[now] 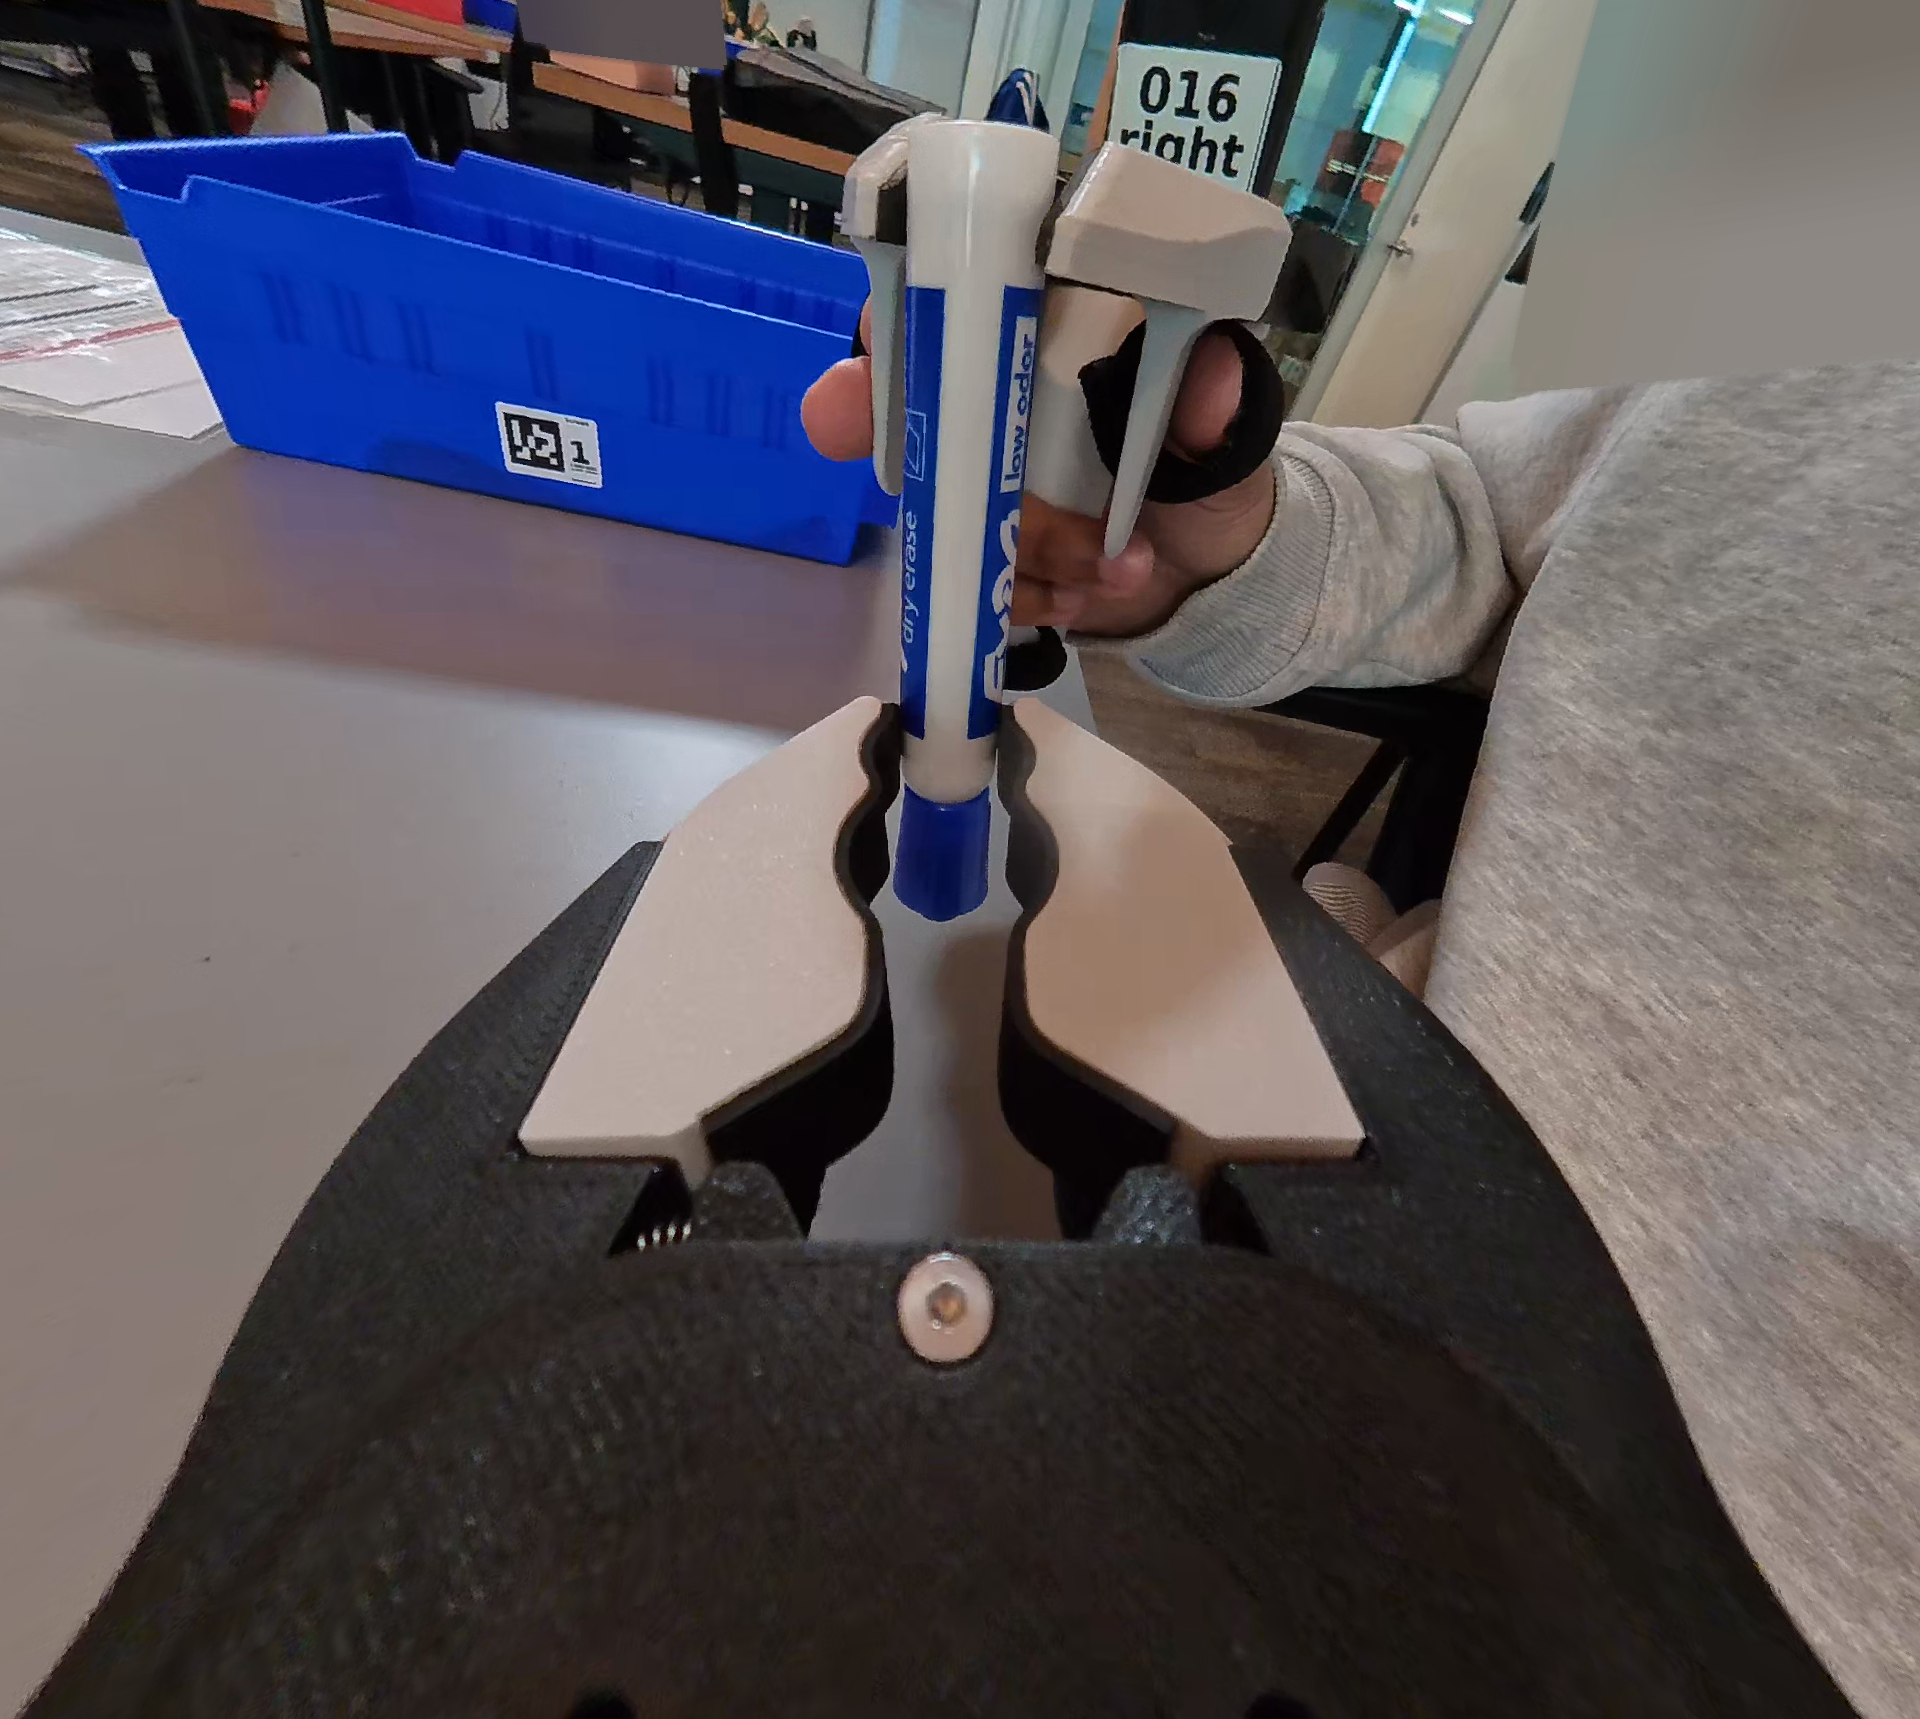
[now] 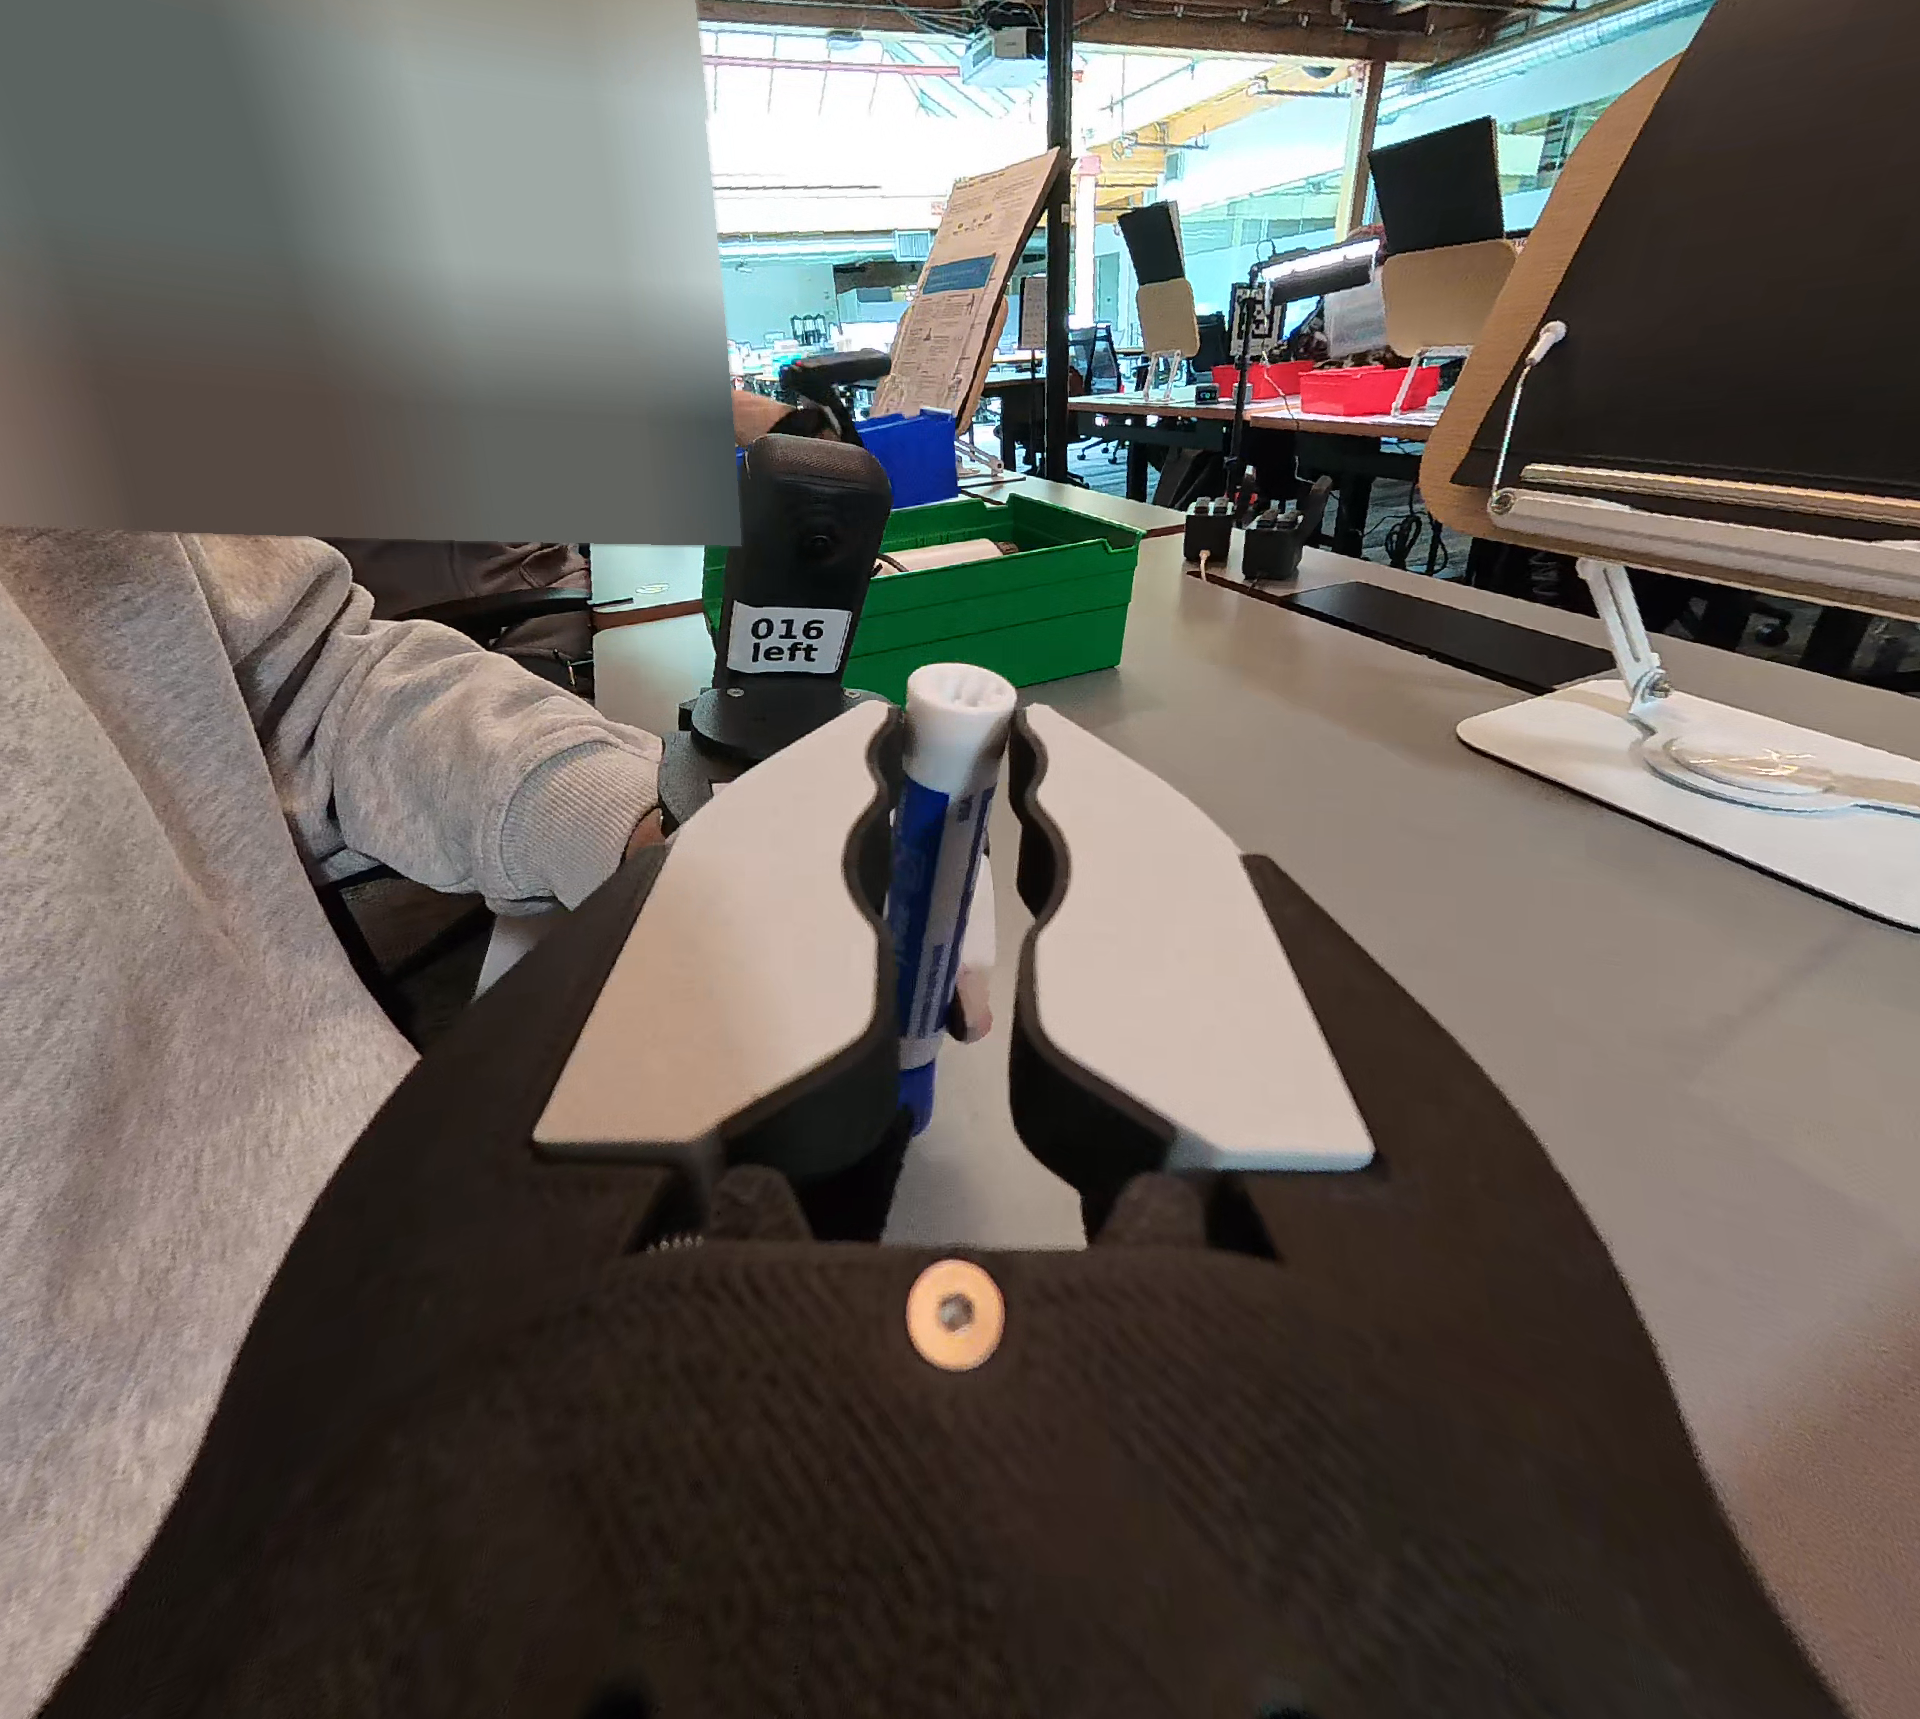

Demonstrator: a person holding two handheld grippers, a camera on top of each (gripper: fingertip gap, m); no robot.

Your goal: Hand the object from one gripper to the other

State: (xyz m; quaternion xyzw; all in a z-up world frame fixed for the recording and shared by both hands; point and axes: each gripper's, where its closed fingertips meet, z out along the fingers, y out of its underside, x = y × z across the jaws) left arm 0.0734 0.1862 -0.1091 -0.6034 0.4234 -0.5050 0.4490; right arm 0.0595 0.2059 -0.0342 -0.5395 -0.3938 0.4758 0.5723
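**Marker held at both ends, mid-handover**

The marker (image 1: 951, 474) stood nearly upright in the air over the near edge of the grey table (image 1: 364, 682), with its blue cap (image 1: 940, 848) at the bottom. The right gripper (image 1: 961, 204) was clamped on the top of the barrel, the white butt end poking just past its fingertips in the right wrist view. The left gripper (image 1: 945, 734) had its tips close on either side of the lower barrel, just above the cap. Whether they were pressing or only flanking it could not be told.

The marker looked light, stiff and not fragile: a smooth, round plastic tube with a glossy blue-and-white label. That finish was probably slippery, and a round barrel can roll or swing in a two-point grip. The straight barrel seemed the safer hold, since the cap tapers and could pull off. The scalloped black pads (image 1: 862, 838) on the pale, matte fingers would likely cradle it well.

A ribbed blue plastic bin (image 1: 499, 298) sat to the far left. A green bin (image 2: 997, 589) sat beyond the grippers in the right wrist view.
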